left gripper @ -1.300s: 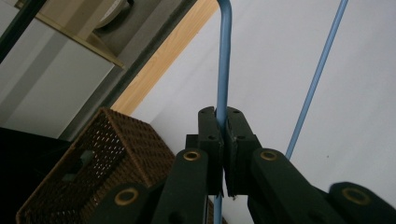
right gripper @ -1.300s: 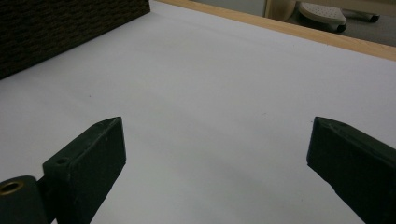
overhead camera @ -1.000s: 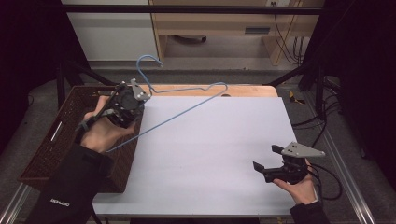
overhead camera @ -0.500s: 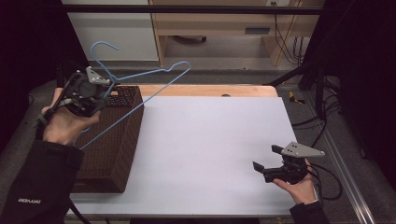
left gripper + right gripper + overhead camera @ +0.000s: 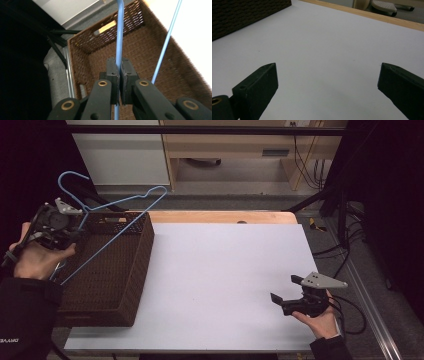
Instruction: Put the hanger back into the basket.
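Here the left gripper [image 5: 119, 75] clamps the blue hanger [image 5: 117, 205] above the left basket [image 5: 137, 270], right gripper [image 5: 285, 302] released; the thin wire could slip or snag the rim.

A lab: black metal framing [image 5: 320, 200] and trailing cables [image 5: 300, 155] surround the white worktable [image 5: 225, 270].

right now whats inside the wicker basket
The wicker basket looks empty: bare woven floor and walls under the blue hanger, which the left tongs hold above it. Its near corners are hidden by the tongs.
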Demonstrator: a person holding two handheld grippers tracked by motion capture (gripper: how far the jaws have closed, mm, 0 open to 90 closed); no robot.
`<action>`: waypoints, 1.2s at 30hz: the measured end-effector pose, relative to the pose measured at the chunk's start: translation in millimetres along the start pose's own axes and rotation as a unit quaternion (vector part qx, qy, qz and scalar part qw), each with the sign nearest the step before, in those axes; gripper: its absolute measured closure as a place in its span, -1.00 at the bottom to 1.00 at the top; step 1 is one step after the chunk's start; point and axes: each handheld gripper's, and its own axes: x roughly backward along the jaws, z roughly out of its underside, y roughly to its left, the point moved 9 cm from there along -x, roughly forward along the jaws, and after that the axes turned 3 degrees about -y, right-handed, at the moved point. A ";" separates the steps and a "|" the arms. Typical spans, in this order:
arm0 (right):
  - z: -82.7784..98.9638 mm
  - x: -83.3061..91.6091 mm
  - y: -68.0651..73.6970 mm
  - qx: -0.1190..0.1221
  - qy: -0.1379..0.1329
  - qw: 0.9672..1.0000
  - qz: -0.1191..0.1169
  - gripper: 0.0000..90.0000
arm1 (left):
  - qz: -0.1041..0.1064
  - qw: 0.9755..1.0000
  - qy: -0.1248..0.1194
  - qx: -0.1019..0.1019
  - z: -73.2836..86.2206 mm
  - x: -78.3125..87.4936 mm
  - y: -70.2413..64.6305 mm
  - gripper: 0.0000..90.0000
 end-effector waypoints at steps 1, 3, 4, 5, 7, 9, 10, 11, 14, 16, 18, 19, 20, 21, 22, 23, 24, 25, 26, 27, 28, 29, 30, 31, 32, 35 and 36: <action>0.0 0.0 -0.1 0.000 0.000 1.000 0.000 -0.92 | 0.001 1.000 0.003 0.002 3.0 -1.3 1.8 0.94; 0.3 0.0 0.2 -0.002 0.002 1.000 0.001 -0.92 | -0.001 1.000 0.006 0.008 9.7 -4.9 6.5 0.94; 0.4 -0.1 0.2 -0.002 0.002 1.000 0.001 -0.92 | 0.001 1.000 0.008 0.012 13.8 -7.1 9.0 0.94; 0.6 -0.1 0.5 0.000 0.003 1.000 -0.001 -0.92 | -0.002 1.000 0.009 0.016 16.0 -8.8 10.3 0.94; 0.9 -0.5 0.9 0.000 0.004 1.000 -0.002 -0.93 | -0.005 1.000 0.016 0.018 23.6 -13.1 14.6 0.94; 1.1 -0.8 0.6 0.001 0.004 1.000 0.000 -0.92 | -0.008 1.000 0.022 0.019 29.6 -16.4 17.9 0.94; 1.0 -0.9 0.4 0.002 0.004 1.000 0.000 -0.92 | -0.009 0.999 0.026 0.021 34.2 -18.8 20.5 0.94; 1.1 -0.7 0.5 0.001 0.005 1.000 0.000 -0.92 | -0.010 0.999 0.028 0.024 37.8 -20.8 22.6 0.94; 1.1 -0.4 0.7 0.002 0.005 1.000 -0.001 -0.92 | -0.015 0.999 0.040 0.033 49.5 -27.2 28.6 0.94; 1.0 -0.9 0.5 0.002 0.004 1.000 -0.001 -0.92 | -0.017 0.998 0.048 0.035 57.0 -31.5 31.8 0.94; 1.2 -1.3 0.6 0.003 0.005 1.000 -0.001 -0.92 | -0.019 0.998 0.053 0.039 63.4 -35.6 33.7 0.94; 1.3 -1.5 0.9 0.003 0.005 1.000 -0.002 -0.92 | -0.020 0.997 0.056 0.040 66.3 -37.8 34.3 0.94; 1.4 -1.6 1.0 0.002 0.006 1.000 -0.001 -0.92 | -0.020 0.997 0.059 0.043 69.1 -40.0 34.4 0.94; 1.5 -1.7 1.1 0.002 0.006 1.000 -0.001 -0.92 | -0.019 0.997 0.062 0.042 71.1 -41.7 34.5 0.94; 1.5 -1.7 1.2 0.003 0.006 1.000 -0.002 -0.92 | -0.019 0.997 0.066 0.041 74.0 -44.5 34.2 0.94; 1.5 -1.6 1.2 0.003 0.006 1.000 -0.002 -0.92 | -0.018 0.997 0.070 0.043 76.1 -46.9 33.6 0.94; 1.5 -1.6 1.1 0.002 0.006 1.000 -0.002 -0.92 | -0.018 0.996 0.072 0.043 77.8 -49.4 33.1 0.94; 1.6 -1.6 1.0 0.002 0.007 1.000 -0.001 -0.92 | -0.018 0.996 0.074 0.043 79.1 -51.1 32.4 0.94; 1.7 -1.5 1.1 0.001 0.007 1.000 -0.001 -0.92 | -0.015 0.996 0.079 0.043 81.3 -54.5 30.7 0.94; 1.8 -1.6 1.1 0.002 0.008 1.000 -0.001 -0.92 | -0.015 0.996 0.083 0.042 83.0 -57.3 29.5 0.94; 1.9 -1.7 1.2 0.001 0.008 1.000 -0.001 -0.92 | -0.017 0.995 0.087 0.042 84.5 -60.4 28.4 0.94; 1.9 -1.7 1.3 0.001 0.008 1.000 -0.002 -0.92 | -0.017 0.995 0.088 0.043 85.5 -62.8 27.2 0.94; 1.9 -1.7 1.3 0.002 0.008 1.000 -0.001 -0.92 | -0.017 0.995 0.090 0.042 87.1 -66.5 25.6 0.94; 1.9 -1.7 1.3 0.002 0.008 1.000 -0.001 -0.92 | -0.018 0.995 0.095 0.039 88.5 -68.2 25.1 0.94; 1.9 -1.6 1.3 0.002 0.008 1.000 -0.002 -0.92 | -0.014 0.994 0.095 0.043 89.8 -72.5 22.5 0.94; 2.0 -1.7 1.3 0.002 0.008 1.000 -0.002 -0.92 | -0.013 0.994 0.104 0.041 94.2 -82.3 17.1 0.94; 2.0 -1.7 1.2 0.002 0.008 1.000 -0.001 -0.92 | -0.011 0.993 0.106 0.040 95.6 -85.5 15.0 0.94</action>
